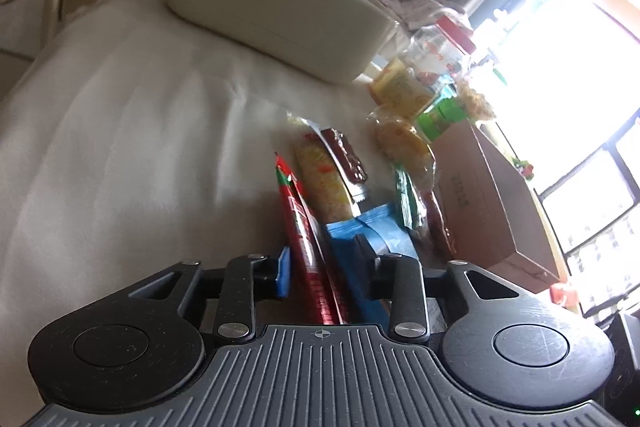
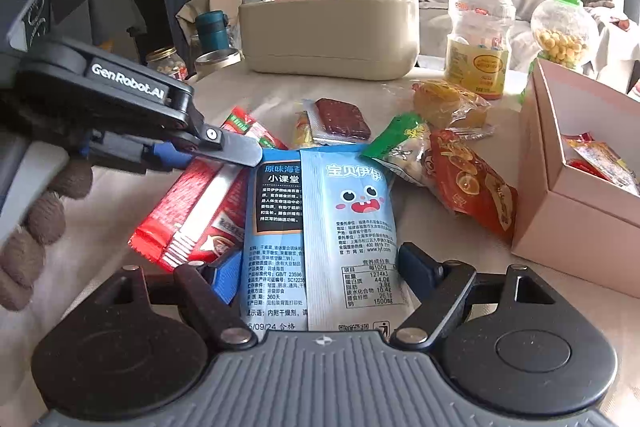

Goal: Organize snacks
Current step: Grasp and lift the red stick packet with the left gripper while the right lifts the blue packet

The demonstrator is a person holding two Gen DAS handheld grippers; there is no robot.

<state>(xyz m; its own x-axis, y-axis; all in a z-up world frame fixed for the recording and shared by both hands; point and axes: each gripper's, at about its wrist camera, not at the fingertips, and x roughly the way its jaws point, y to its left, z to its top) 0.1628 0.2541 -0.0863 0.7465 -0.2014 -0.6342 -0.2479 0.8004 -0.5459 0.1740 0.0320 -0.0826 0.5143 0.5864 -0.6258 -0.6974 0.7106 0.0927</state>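
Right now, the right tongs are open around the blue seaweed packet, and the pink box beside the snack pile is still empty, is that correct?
Not quite: the pink box is not empty. The right wrist view shows red and yellow snack packets already inside it. The rest holds: the right tongs are open around the blue seaweed packet.

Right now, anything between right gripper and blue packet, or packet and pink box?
Nothing before the blue packet: it lies between the open fingers of the right gripper. Toward the pink box, an orange packet and a green packet lie in the path; lifting over should probably clear them.
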